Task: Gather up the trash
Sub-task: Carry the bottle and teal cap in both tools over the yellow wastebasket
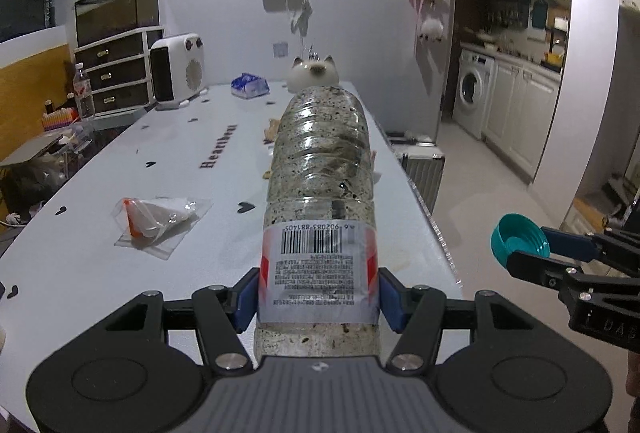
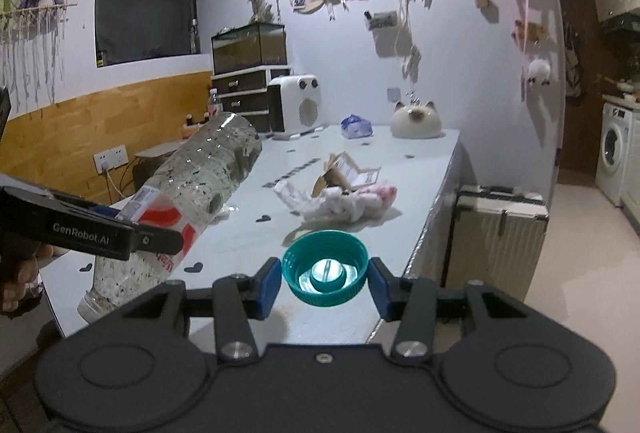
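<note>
My left gripper (image 1: 318,295) is shut on a clear, dirty plastic bottle (image 1: 320,169) at its labelled part, holding it above the white table (image 1: 100,265) with its base pointing away. The bottle also shows in the right wrist view (image 2: 200,185), tilted, in the left gripper (image 2: 132,233). My right gripper (image 2: 324,283) is shut on a teal bottle cap (image 2: 325,267), open side toward the camera. The cap (image 1: 520,239) and right gripper show at the right of the left wrist view. A clear plastic wrapper with an orange piece (image 1: 160,219) and crumpled paper with torn cardboard (image 2: 340,193) lie on the table.
At the table's far end stand a white cat figurine (image 2: 416,121), a blue tissue pack (image 2: 356,127) and a white heater (image 2: 294,105). A suitcase (image 2: 500,229) stands by the table's right edge. Drawers with a glass tank (image 1: 116,45) are at the back left.
</note>
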The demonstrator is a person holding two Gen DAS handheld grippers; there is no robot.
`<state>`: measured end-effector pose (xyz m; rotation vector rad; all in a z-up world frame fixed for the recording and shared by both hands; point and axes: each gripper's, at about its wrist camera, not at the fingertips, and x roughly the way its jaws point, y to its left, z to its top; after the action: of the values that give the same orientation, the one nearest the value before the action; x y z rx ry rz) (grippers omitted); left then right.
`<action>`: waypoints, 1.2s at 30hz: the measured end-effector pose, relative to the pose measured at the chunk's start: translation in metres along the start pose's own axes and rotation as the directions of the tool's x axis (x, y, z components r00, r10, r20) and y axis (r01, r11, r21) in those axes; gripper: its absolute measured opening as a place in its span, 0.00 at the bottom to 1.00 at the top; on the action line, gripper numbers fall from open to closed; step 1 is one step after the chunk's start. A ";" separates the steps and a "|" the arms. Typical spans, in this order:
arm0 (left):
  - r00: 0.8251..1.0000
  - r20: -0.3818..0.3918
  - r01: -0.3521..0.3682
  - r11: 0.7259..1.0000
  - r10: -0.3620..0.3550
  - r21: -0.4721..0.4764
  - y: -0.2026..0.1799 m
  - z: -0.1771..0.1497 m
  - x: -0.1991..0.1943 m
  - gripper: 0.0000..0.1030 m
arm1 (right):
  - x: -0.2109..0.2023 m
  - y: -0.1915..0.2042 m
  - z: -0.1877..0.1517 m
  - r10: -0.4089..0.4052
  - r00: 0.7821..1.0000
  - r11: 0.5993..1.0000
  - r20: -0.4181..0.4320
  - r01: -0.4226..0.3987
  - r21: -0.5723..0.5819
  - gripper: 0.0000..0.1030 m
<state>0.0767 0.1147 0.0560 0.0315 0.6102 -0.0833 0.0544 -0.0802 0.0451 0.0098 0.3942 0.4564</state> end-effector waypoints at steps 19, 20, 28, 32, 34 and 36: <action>0.987 0.100 0.123 0.992 -0.127 0.040 -0.104 0.003 -0.001 0.59 | -0.079 -0.076 -0.007 -0.205 0.978 0.977 0.047 0.201 0.072 0.47; 0.986 0.099 0.132 0.990 -0.136 0.043 -0.112 0.002 0.001 0.59 | -0.083 -0.083 -0.009 -0.219 0.975 0.973 0.047 0.215 0.080 0.47; 0.973 0.066 0.218 0.975 -0.221 0.053 -0.174 -0.002 0.025 0.59 | -0.109 -0.137 -0.029 -0.312 0.950 0.943 0.023 0.307 0.126 0.47; 0.966 0.033 0.253 0.966 -0.256 0.056 -0.204 -0.005 0.044 0.59 | -0.116 -0.165 -0.043 -0.347 0.938 0.926 -0.005 0.343 0.157 0.47; 0.964 0.015 0.265 0.962 -0.267 0.059 -0.218 -0.008 0.054 0.59 | -0.117 -0.178 -0.050 -0.360 0.933 0.919 -0.019 0.358 0.167 0.47; 0.960 -0.007 0.280 0.958 -0.280 0.059 -0.232 -0.013 0.065 0.59 | -0.118 -0.191 -0.058 -0.372 0.928 0.910 -0.034 0.372 0.182 0.47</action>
<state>0.1024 -0.1206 0.0070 0.0026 0.6075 -0.3769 0.0173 -0.3070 0.0162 0.1146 0.4252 0.0400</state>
